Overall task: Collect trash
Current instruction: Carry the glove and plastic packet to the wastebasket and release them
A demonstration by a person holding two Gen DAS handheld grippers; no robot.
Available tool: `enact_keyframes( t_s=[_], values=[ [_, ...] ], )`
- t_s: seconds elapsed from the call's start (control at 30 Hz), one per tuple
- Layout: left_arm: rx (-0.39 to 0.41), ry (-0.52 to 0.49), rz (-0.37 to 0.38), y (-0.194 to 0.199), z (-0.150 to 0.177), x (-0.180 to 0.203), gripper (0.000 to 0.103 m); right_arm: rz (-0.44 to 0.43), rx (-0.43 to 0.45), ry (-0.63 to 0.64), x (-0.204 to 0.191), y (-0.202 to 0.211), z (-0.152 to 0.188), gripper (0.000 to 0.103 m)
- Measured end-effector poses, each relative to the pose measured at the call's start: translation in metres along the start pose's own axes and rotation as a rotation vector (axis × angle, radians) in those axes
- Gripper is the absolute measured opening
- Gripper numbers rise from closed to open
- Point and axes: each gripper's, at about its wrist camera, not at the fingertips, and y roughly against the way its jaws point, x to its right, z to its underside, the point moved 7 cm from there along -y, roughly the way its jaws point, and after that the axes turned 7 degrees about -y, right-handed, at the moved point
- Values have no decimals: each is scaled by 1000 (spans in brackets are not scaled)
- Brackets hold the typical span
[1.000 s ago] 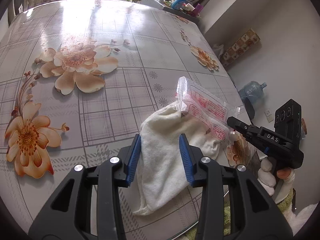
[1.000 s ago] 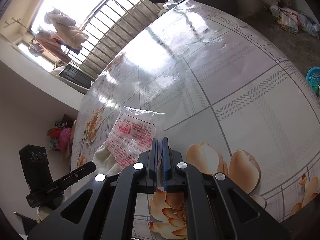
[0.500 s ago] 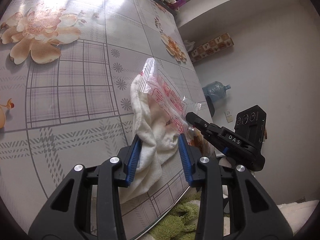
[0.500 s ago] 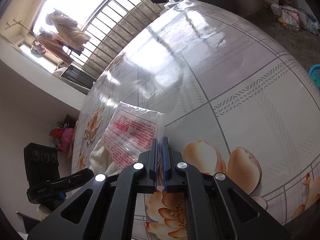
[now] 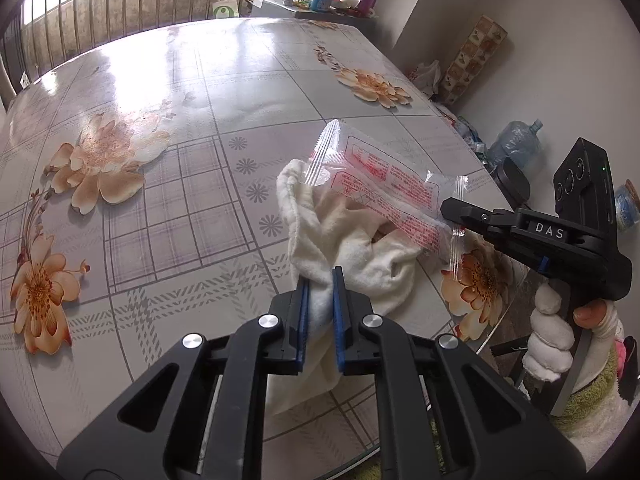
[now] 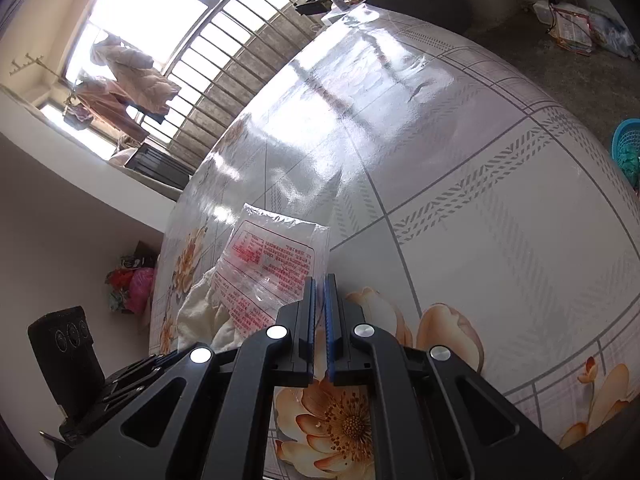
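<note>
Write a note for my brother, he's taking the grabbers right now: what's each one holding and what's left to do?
Left gripper: jaws closing on the white cloth, which is bunched between its pads.
Right gripper: shut on an edge of the clear plastic wrapper with red print, held up over the cloth.
Both things are near the edge of the flowered table.
Done: wrapper picked up.
Left: carry the wrapper to the trash; no bin is clearly in view.

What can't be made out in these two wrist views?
- Left wrist: red print on the plastic wrapper, too small to read.
- Left wrist: white cloth's near end, hidden by the left tool, closing on it.
- Right wrist: wrapper corner inside the right tool, hidden by its fingers.
</note>
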Motion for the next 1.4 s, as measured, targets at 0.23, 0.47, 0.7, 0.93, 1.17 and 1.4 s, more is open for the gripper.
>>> enact_keyframes(
  t_s=[0.23, 0.47, 0.7, 0.93, 1.17, 1.4],
  values=[
    [37, -89, -122, 4, -14, 13, 8, 21, 57, -55, 15, 20, -11, 5],
    [67, -130, -157, 10, -23, 22, 8, 37, 103, -90, 25, 38, -18, 5],
    [90, -138, -172, 14, -29, 23, 8, 34, 144, -98, 26, 54, -24, 5],
    [113, -144, -183, 21, -30, 25, 8, 28, 190, -84, 20, 72, -31, 5],
    [141, -149, -191, 29, -32, 26, 8, 33, 243, -66, 19, 91, -38, 5],
    [224, -184, -128, 50, -58, 45, 5, 88, 377, -20, 13, 133, -56, 4]
  ],
)
